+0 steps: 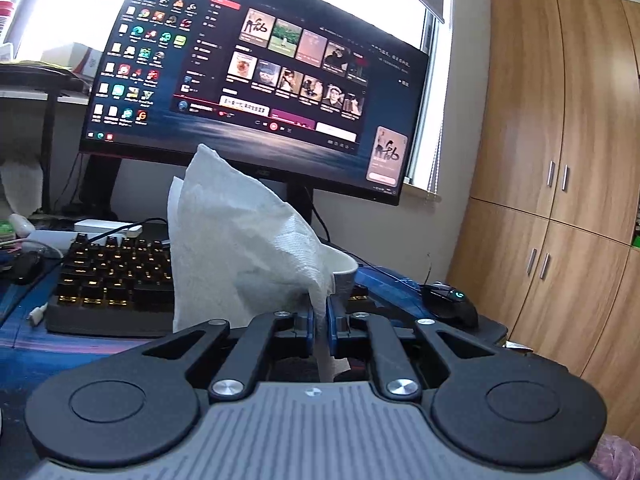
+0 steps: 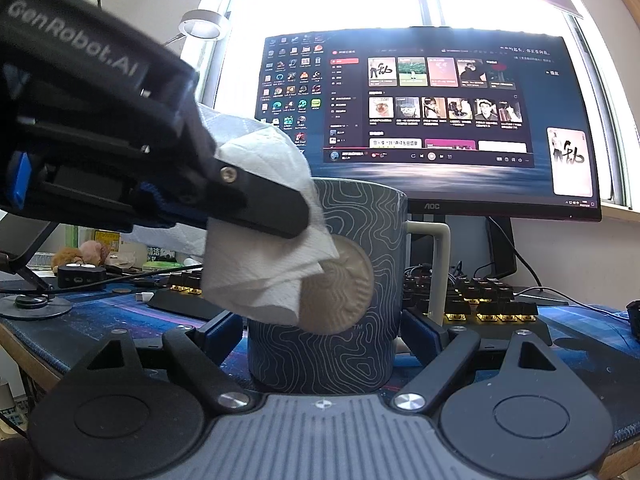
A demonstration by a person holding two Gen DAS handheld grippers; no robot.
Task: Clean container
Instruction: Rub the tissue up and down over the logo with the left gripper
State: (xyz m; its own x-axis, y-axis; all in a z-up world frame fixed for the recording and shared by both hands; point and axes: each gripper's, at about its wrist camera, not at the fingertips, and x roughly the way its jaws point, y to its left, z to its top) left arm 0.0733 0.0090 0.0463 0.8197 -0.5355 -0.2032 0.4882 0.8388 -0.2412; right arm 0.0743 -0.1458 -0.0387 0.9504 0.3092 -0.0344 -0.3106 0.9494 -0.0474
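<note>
Your left gripper [image 1: 320, 314] was clamped on a white paper towel [image 1: 244, 240], pressing it against the upper side of the blue line-patterned mug [image 2: 340, 280]. Your right gripper [image 2: 324, 334] had its fingers [image 2: 224, 330] against both sides of that mug, which stood upright on the desk mat [image 2: 580, 340] before the keyboard [image 2: 492, 304] and monitor [image 2: 432, 120].

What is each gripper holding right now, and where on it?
Left gripper: white paper towel, pinched at its lower edge. Right gripper: blue patterned mug, jaws on opposite sides of its lower body.
</note>
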